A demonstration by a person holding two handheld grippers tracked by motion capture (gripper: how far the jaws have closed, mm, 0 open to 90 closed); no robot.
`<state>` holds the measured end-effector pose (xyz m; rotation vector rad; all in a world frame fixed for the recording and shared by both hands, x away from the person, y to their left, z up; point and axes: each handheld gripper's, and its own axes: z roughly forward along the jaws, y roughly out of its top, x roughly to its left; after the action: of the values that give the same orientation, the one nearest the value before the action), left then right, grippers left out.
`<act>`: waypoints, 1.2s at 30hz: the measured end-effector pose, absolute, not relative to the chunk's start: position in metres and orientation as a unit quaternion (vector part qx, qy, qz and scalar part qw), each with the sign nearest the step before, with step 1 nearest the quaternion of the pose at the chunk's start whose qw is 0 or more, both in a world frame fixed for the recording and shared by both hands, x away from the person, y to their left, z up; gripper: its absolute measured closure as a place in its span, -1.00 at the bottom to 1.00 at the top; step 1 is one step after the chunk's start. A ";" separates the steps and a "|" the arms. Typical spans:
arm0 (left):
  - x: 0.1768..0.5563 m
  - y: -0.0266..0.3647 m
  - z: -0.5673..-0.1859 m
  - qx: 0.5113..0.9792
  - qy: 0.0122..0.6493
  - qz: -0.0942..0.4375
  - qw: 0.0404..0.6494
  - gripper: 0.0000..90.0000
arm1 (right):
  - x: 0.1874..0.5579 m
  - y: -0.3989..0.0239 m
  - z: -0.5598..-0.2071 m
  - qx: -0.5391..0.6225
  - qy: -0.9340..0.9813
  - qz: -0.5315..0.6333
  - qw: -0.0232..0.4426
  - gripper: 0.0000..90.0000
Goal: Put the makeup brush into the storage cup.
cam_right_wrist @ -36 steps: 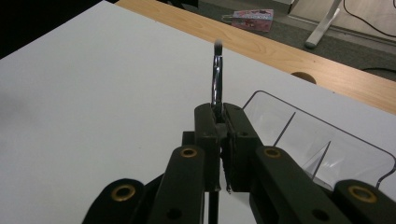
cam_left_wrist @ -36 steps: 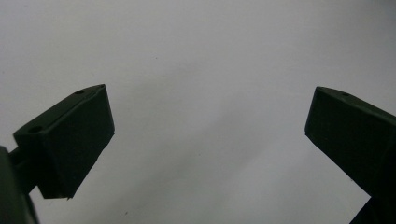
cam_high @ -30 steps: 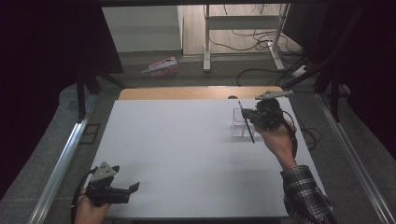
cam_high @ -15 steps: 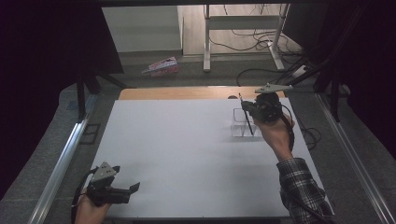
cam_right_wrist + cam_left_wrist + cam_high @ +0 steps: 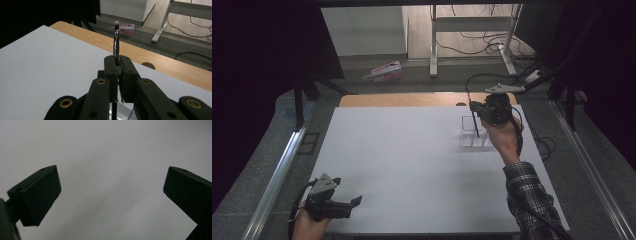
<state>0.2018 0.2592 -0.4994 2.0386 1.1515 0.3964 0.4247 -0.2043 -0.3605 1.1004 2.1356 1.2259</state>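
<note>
Since the earlier frame the brush [image 5: 116,40] and the right tool [image 5: 475,111] clenched on it have drifted toward the table's [image 5: 412,165] far edge, so its lower end now hangs over the clear holder [image 5: 473,134] there (bristles up). To do this well, I'd keep the handle upright and lower it into one compartment before letting go. One brush, one holder, two tools; the left tool [image 5: 357,202] rests released, well nearer than the holder

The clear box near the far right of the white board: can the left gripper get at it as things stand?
Probably not easily: the left gripper sits at the near left corner, and the right gripper with a brush hangs over the clear box.
</note>
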 end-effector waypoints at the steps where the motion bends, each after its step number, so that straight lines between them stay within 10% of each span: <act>1: 0.202 0.259 -0.499 0.796 0.450 0.155 0.374 -0.96 | 0.426 -0.204 -0.361 0.398 0.771 0.445 0.221 0.90; 36: 0.202 0.258 -0.499 0.798 0.446 0.155 0.375 -0.96 | 0.462 -0.188 -0.361 0.398 0.746 0.475 0.246 0.90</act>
<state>0.2019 0.2585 -0.4989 2.0412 1.1421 0.3957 0.4616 -0.1881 -0.3610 1.0856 2.0338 1.2945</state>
